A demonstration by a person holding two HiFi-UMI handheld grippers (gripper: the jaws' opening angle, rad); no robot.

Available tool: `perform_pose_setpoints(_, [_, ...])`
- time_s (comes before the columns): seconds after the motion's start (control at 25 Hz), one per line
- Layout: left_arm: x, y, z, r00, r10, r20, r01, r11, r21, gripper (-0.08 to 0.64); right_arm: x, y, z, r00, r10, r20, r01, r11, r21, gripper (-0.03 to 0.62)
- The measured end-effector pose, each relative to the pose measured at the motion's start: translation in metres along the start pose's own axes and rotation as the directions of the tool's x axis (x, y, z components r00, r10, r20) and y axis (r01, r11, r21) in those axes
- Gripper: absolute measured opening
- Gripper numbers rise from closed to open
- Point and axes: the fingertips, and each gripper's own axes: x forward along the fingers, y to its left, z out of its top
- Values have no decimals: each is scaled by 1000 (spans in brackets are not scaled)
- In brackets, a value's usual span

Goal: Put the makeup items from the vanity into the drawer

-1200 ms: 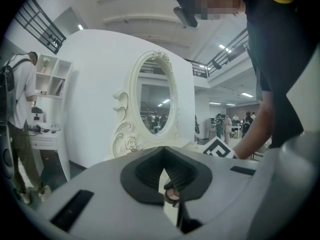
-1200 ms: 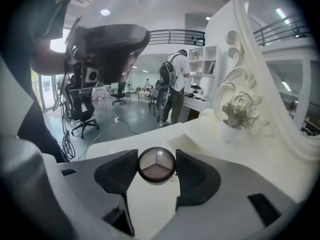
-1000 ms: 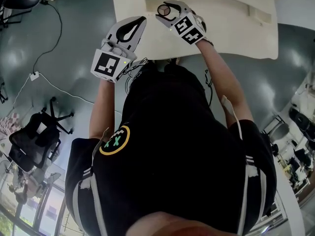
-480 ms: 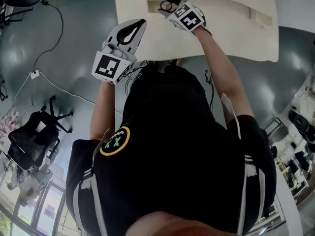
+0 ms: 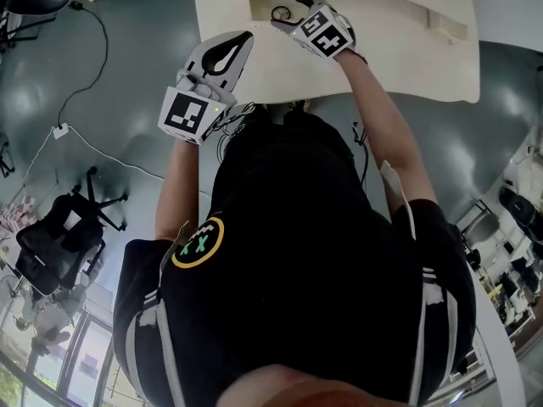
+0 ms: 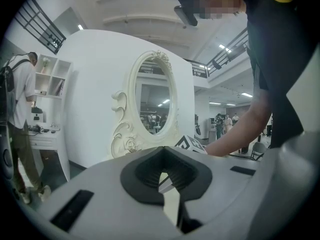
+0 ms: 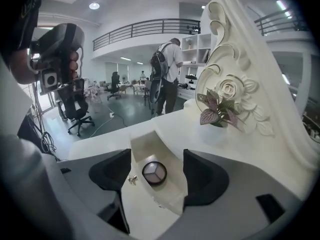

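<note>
Round dark eyeshadow compact (image 7: 154, 173), three pale powder pans showing on its face, lies flat on the floor of the cream drawer (image 7: 145, 143), a recess sunk in the white vanity bench (image 7: 100, 143). We judge this item delivered. The right gripper (image 7: 157, 157) hangs tilted down over the drawer with its jaws spread. They have just been opening. The compact shows in the gap between them, but neither pad touches it and there is clear space on both sides. The left gripper (image 6: 162, 151) is pressed together at the tips with nothing in it, held level off the bench's front left corner. A small silvery trinket (image 7: 132, 179) sits just beside the drawer's near left edge. We cannot tell what it is, or whether it rests on the rim or on the bench. A potted plant with pink-veined leaves (image 7: 218, 111) stands near the carved cream mirror frame (image 7: 240, 59), well apart from the drawer. On handling, we expect the compact to be light and rigid, with a smooth shell that could slip under a loose pinch. The pressed powder is probably brittle, and we cannot tell whether a clear lid covers it. If it needs shifting, we would take it across its width at the rim, with the pads on the side wall and never on the face, and keep it level. No other makeup items show on the bench from these views.
</note>
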Motion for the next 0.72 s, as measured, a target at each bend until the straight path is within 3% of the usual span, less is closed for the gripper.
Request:
perform_pose_setpoints(0.24, [7, -1, 2, 1000, -3, -5, 3, 1000, 6, 20, -36, -2, 16, 996, -43, 80, 44, 999, -6, 338])
perform_pose_setpoints(0.4, [12, -2, 7, 1000, -16, 10, 15, 1000, 22, 20, -76, 5, 49, 974, -76, 213, 81, 997, -14, 225])
perform_pose_setpoints(0.56, [16, 3, 13, 1000, -13, 15, 12, 999, 45, 20, -115, 13, 82, 934, -108, 340, 126, 992, -32, 123])
perform_pose_setpoints(0.64, [15, 7, 16, 1000, -6, 13, 5, 998, 59, 20, -135, 16, 95, 912, -130, 388, 157, 987, -39, 25])
perform_pose_setpoints(0.72, [15, 9, 22, 1000, 0, 16, -1, 998, 69, 20, -152, 22, 106, 892, -124, 436, 159, 986, -44, 21])
